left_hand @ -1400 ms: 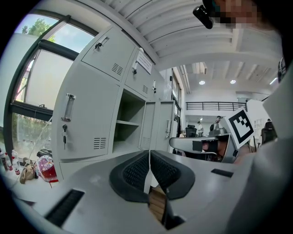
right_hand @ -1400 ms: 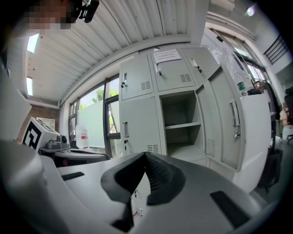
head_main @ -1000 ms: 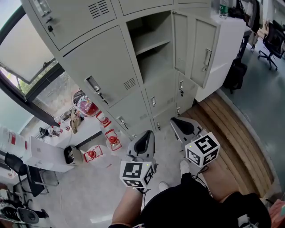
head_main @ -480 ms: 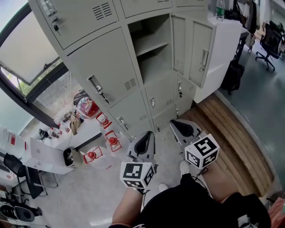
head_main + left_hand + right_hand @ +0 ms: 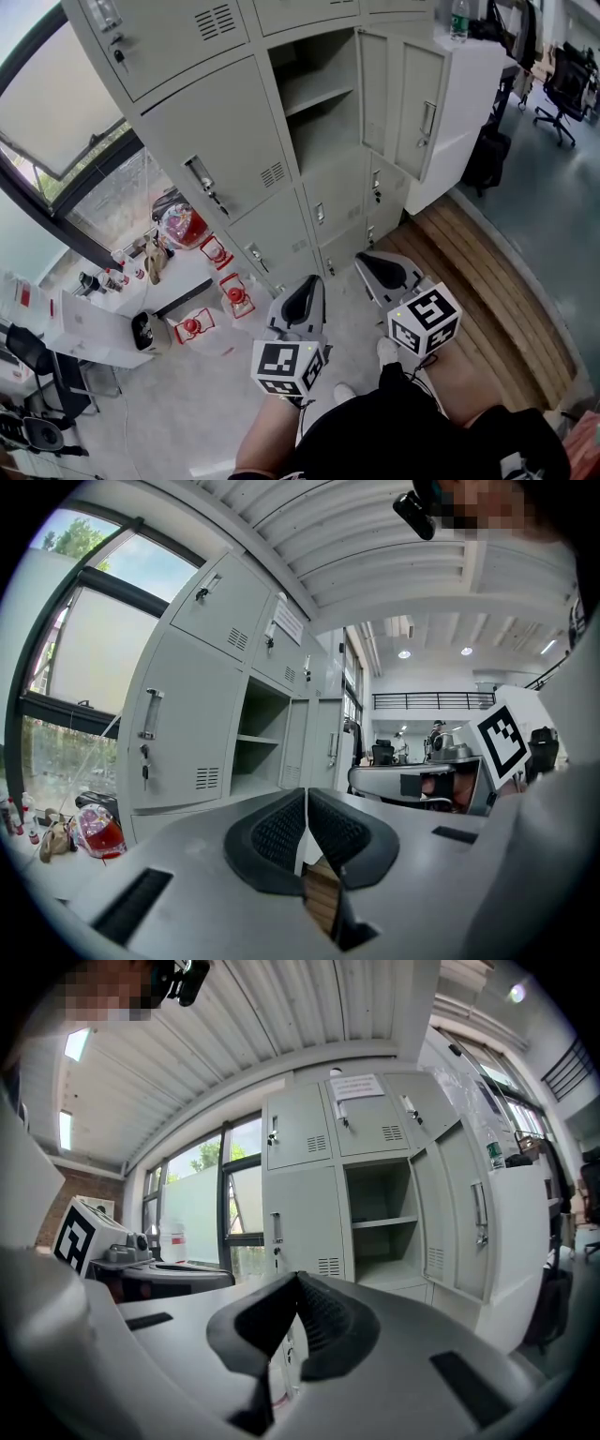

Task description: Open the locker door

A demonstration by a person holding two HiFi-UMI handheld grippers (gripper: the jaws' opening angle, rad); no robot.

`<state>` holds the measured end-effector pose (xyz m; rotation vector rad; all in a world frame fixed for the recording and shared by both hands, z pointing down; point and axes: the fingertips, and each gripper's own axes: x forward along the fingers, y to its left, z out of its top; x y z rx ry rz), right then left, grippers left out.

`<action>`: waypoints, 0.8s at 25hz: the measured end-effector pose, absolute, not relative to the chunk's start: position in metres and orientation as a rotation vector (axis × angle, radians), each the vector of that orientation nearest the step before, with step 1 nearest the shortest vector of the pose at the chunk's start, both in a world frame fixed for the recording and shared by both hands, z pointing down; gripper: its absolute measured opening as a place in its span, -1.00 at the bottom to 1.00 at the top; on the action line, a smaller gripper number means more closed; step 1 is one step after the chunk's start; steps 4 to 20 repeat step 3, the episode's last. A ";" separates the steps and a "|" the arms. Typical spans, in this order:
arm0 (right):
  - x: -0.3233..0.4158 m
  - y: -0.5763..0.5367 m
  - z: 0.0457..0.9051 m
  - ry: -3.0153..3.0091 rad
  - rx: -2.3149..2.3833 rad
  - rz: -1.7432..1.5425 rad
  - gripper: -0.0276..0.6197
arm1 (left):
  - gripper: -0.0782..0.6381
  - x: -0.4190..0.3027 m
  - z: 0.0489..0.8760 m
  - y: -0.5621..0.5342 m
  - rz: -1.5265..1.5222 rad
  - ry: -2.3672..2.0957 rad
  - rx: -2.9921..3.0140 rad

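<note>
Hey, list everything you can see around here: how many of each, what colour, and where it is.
Locker bank: one, pale grey, straight ahead.
Open compartment: one, grey, middle of the bank, one shelf inside.
Open locker door: one, grey, swung out right of that compartment.
White cabinet: one, right of the lockers.
Bottle: one, clear, on top of the cabinet.
Bag: one, black, beside the cabinet.
Office chair: one, black, far right.
Small red items: three, red and white, on the floor left of the lockers.
Left gripper: grey, black pads, shut, empty.
Right gripper: same, shut, empty.
Marker cubes: two, black and white, one per gripper.
</note>
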<state>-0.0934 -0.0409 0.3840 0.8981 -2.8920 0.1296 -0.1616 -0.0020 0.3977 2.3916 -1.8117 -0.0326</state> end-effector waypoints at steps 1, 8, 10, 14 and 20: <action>-0.093 -0.041 0.385 -2.890 0.899 0.131 -0.75 | -0.72 -0.161 0.399 -0.002 -0.031 -1.808 2.391; -0.093 -0.040 0.387 -2.886 0.901 0.134 -0.75 | -0.72 -0.161 0.402 -0.002 -0.028 -1.800 2.391; -0.093 -0.040 0.387 -2.886 0.901 0.134 -0.75 | -0.72 -0.161 0.402 -0.002 -0.028 -1.800 2.391; -0.093 -0.040 0.387 -2.886 0.901 0.134 -0.75 | -0.72 -0.161 0.402 -0.002 -0.028 -1.800 2.391; -0.093 -0.040 0.387 -2.886 0.901 0.134 -0.75 | -0.72 -0.161 0.402 -0.002 -0.028 -1.800 2.391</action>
